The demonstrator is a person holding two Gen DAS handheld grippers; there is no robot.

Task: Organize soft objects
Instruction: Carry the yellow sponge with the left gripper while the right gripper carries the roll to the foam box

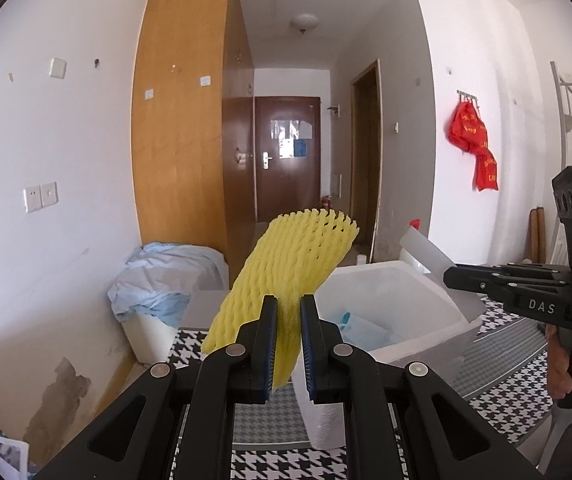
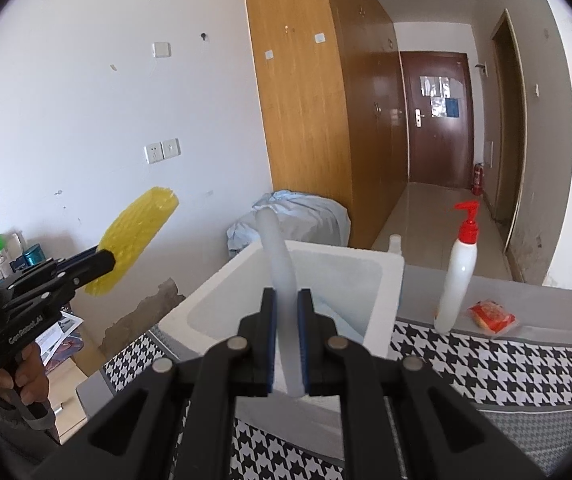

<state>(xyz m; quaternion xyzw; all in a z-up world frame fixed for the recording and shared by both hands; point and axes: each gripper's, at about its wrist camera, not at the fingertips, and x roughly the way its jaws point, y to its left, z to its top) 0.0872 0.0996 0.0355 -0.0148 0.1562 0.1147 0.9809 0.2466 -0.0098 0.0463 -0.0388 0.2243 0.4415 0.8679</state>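
Yellow foam fruit netting fills the middle of the left wrist view, pinched between the 2 blue-padded fingers of the left gripper, which is clamped on its lower part so the sleeve stands up and leans to the right. Behind it, on a houndstooth-patterned cloth, sits a white foam box with pale blue material lying inside. At the right edge the right gripper reaches in over the box, carrying a white foam sheet; a hand wraps its handle.

From the right wrist view, the right gripper is closed on the white foam sheet, seen edge-on and curving upward above the open foam box. At left, the left gripper holds the yellow netting in the air, well apart from the box. A white pump bottle with a red top stands on the cloth just right of the box, an orange packet beside it.
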